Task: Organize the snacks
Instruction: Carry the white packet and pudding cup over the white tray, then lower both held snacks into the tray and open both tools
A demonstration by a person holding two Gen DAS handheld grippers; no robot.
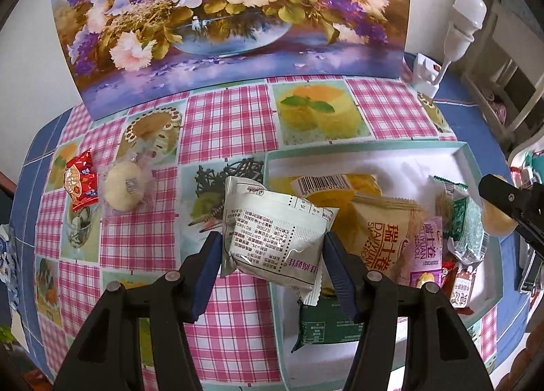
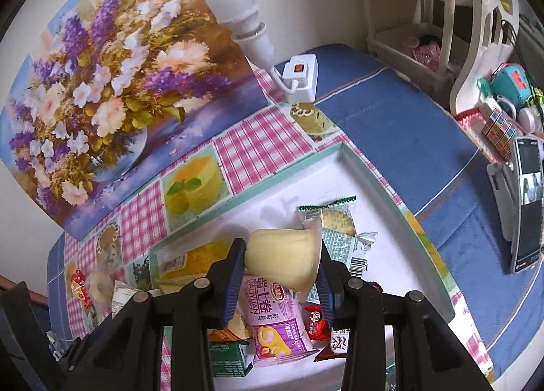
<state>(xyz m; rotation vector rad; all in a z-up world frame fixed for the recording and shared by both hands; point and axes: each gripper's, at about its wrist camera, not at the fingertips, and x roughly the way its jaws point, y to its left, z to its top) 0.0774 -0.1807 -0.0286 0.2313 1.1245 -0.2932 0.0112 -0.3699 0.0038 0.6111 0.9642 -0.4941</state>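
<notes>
My left gripper [image 1: 270, 248] is shut on a silver-white snack packet [image 1: 272, 234], held over the left edge of the white box [image 1: 469, 156]. My right gripper [image 2: 282, 263] is shut on a pale yellow wrapped bun [image 2: 282, 258], above the same white box [image 2: 357, 159]. Inside the box lie several snacks: a yellow cake pack [image 1: 336, 193], an orange roll pack [image 1: 384, 238], a pink roll pack [image 2: 275, 319], green packets [image 1: 465, 224] and small red ones [image 2: 314, 323]. On the checked tablecloth to the left rest a red candy packet [image 1: 80, 180] and a second wrapped bun [image 1: 124, 185].
A flower painting [image 1: 221, 16] leans at the table's back. A white bulb lamp [image 1: 462, 20] on a switch base [image 2: 301, 79] stands at the back right. Right of the box, on blue cloth, stand a phone in a holder [image 2: 525, 200] and a white shelf with toys [image 2: 510, 84].
</notes>
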